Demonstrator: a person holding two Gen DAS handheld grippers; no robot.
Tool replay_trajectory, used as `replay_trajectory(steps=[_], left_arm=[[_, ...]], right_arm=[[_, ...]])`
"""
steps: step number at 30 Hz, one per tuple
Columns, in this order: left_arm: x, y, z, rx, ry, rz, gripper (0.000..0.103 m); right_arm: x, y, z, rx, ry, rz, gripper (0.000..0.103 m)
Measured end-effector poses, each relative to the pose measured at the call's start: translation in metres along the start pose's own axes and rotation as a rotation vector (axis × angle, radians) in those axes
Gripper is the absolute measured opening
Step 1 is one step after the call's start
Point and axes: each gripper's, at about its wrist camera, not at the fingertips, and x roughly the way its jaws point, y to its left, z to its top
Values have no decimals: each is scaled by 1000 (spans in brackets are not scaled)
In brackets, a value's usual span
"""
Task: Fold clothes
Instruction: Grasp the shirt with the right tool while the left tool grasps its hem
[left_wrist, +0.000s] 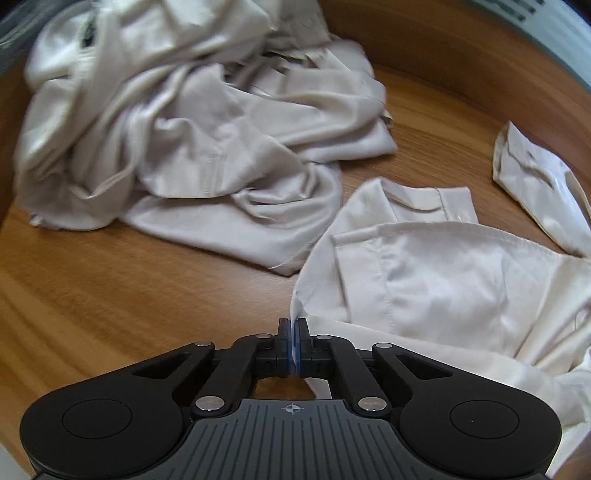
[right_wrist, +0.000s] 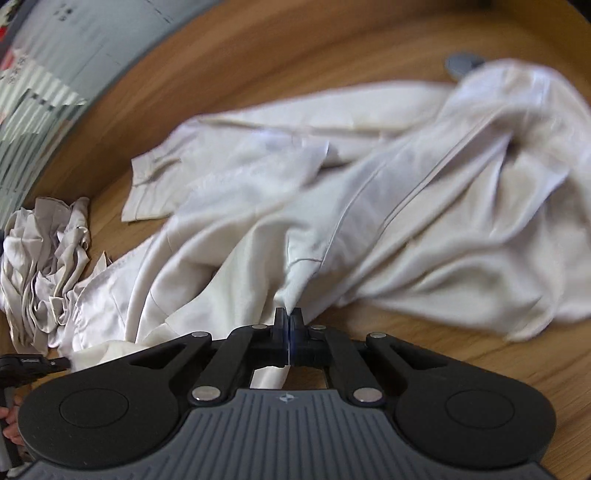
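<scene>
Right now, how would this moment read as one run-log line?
left gripper: shut on white shirt | right gripper: shut on white shirt | crumpled garment: untouched | table

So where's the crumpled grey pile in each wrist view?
Left wrist: crumpled grey pile fills the upper left, beyond the shut left claw.
Right wrist: same pile at the far left edge, mid-height.
Shared landmark: the white shirt both claws pinch.
</scene>
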Motion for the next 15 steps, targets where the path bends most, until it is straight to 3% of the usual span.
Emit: replay_trajectory(steps=[8,11,15], left_arm=[[-41,-11,-39,-30,-16,-36,3],[-59,-33,-64,-6,2,-6,2],[-86,-64,-95,9,3,-91,2]], right_arm=[[-63,-52,34,-92,-64,-56,0],[-90,-77,46,-151,-115,-124,0],[-127,-110,65,-203,-165,-162,0]])
